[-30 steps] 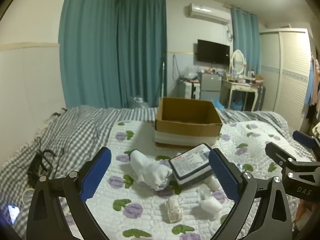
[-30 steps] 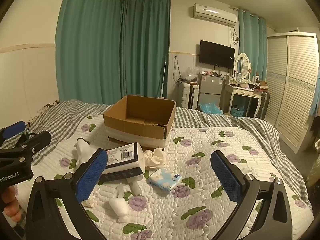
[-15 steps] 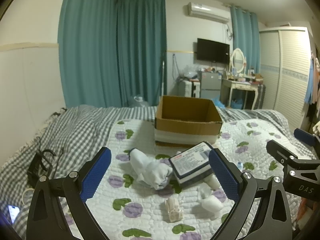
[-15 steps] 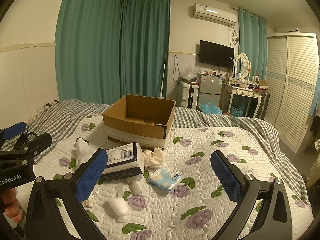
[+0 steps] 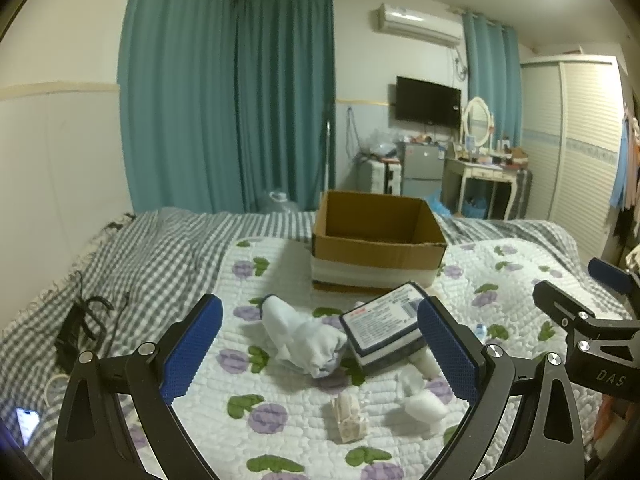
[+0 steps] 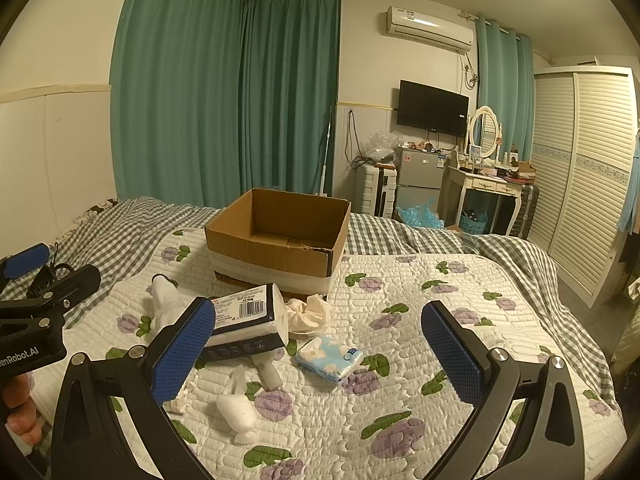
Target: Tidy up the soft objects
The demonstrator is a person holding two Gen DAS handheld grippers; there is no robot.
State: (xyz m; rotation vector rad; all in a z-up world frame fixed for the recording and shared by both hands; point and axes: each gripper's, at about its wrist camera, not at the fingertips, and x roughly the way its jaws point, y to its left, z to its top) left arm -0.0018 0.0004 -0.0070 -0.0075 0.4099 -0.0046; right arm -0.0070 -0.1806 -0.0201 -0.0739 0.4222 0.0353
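Observation:
An open cardboard box (image 5: 376,246) (image 6: 280,240) stands on the flowered quilt. In front of it lie a white-and-navy tissue pack (image 5: 384,326) (image 6: 248,324), a bunched white cloth (image 5: 304,336) (image 6: 166,304), a cream cloth (image 6: 308,314), a blue floral tissue packet (image 6: 330,358), small white rolled socks (image 5: 422,400) (image 6: 236,412) and a small beige bundle (image 5: 348,418). My left gripper (image 5: 320,354) is open and empty above the cloth and pack. My right gripper (image 6: 318,354) is open and empty above the floral packet.
A grey checked blanket (image 5: 152,256) covers the bed's left and far side. A black cable bundle (image 5: 84,328) and a phone (image 5: 26,426) lie at the left edge. A wardrobe (image 6: 580,180), a dressing table (image 6: 486,184) and a fridge (image 6: 418,180) stand beyond the bed.
Both grippers have drifted slightly; the scene sits a little lower in the left wrist view. Nothing was taken hold of or moved on the bed.

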